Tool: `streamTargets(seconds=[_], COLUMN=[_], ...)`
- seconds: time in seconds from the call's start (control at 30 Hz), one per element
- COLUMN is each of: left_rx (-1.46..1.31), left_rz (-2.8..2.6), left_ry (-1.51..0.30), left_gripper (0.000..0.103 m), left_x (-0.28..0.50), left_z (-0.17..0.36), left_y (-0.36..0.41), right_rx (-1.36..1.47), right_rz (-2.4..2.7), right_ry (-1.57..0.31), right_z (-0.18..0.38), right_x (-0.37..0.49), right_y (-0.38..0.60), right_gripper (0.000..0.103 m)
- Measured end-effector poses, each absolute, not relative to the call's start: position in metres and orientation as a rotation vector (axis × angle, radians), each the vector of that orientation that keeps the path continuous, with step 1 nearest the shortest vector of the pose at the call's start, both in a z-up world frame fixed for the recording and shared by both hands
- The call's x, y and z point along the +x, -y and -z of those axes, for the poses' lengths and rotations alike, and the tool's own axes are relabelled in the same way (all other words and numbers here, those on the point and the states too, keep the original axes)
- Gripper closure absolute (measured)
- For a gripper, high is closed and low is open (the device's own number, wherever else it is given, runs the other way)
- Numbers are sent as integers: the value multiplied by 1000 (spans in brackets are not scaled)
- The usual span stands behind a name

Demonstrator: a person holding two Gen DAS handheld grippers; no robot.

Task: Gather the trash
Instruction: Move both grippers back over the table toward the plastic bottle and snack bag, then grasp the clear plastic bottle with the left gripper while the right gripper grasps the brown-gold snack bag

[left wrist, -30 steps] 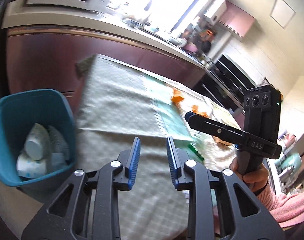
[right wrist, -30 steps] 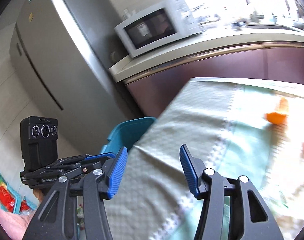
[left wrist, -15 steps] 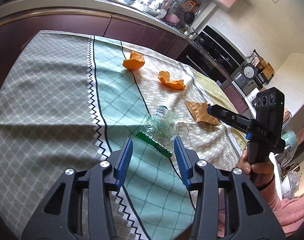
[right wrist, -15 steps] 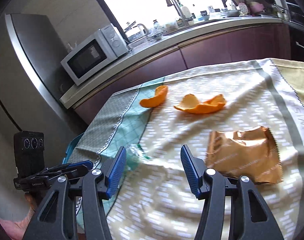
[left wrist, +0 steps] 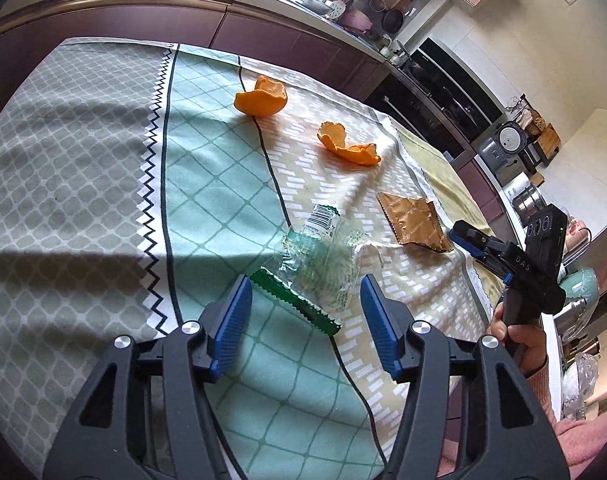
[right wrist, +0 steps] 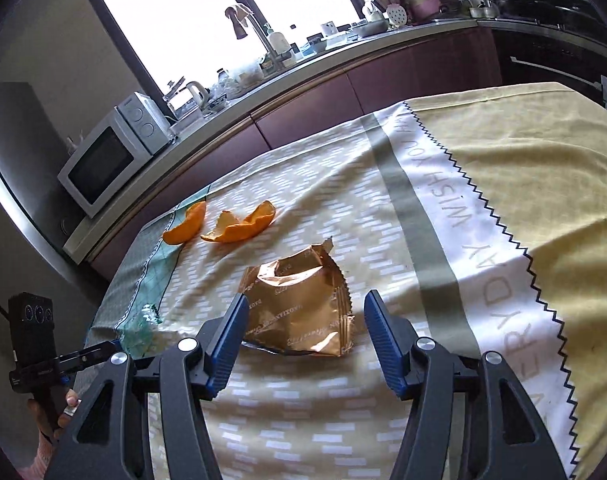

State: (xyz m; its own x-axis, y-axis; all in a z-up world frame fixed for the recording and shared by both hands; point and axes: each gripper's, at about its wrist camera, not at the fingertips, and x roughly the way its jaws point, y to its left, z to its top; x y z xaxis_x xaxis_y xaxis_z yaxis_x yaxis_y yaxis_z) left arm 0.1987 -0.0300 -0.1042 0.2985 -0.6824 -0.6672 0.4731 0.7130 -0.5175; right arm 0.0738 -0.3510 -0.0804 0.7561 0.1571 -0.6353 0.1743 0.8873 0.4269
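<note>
With both sets of jaws spread and holding nothing, the left gripper (left wrist: 303,316) over the crumpled clear-and-green plastic wrapper (left wrist: 319,256) and the right gripper (right wrist: 303,332) over the crinkled gold foil packet (right wrist: 303,300), all four pieces, two curled orange peels (left wrist: 261,98) (left wrist: 345,144) included, lie uncollected on the cloth-covered bench (left wrist: 83,160).

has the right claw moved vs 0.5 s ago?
Yes. In the right wrist view the gold wrapper now lies between the right claw fingers, not off to their right; the claw has shifted right, closer over it, open.

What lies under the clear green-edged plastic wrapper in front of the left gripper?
The patterned tablecloth shows through the clear wrapper; nothing else is visible beneath. Its opaque green sealed strip hides the cloth directly under it.
</note>
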Motion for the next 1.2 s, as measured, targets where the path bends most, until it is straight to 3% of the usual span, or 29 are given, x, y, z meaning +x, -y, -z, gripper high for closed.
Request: streamTargets(seconds=[0.23,0.4,0.7,0.87,0.93,1.07,1.2], left_rx=[-225,-206,-188,-206,-225,-240,-264], left_rz=[761,749,763,779,793,799,809], left_ry=[-1015,-1033,-1043,-1047,-1052,-1045,-1055], left_gripper=[48,67,86,86,72,62,58], left_x=[200,202,197,197,197,196,200], left_z=[102,104,105,106,106,104,107], left_y=[40,49,62,64,64,64,69], right_rx=[501,506,516,531,552,582,588], right_rz=[-8,-30,-40,-59,-76,-117,-152], right_ry=[-765,-762,-766,-774,-773,-761,-760], right_z=[94,93,95,97,99,98,95], right_x=[88,89,85,84,83,81,83], right_y=[354,352,352,352,353,352,346], right_gripper=[44,42,59,79,87,92,93])
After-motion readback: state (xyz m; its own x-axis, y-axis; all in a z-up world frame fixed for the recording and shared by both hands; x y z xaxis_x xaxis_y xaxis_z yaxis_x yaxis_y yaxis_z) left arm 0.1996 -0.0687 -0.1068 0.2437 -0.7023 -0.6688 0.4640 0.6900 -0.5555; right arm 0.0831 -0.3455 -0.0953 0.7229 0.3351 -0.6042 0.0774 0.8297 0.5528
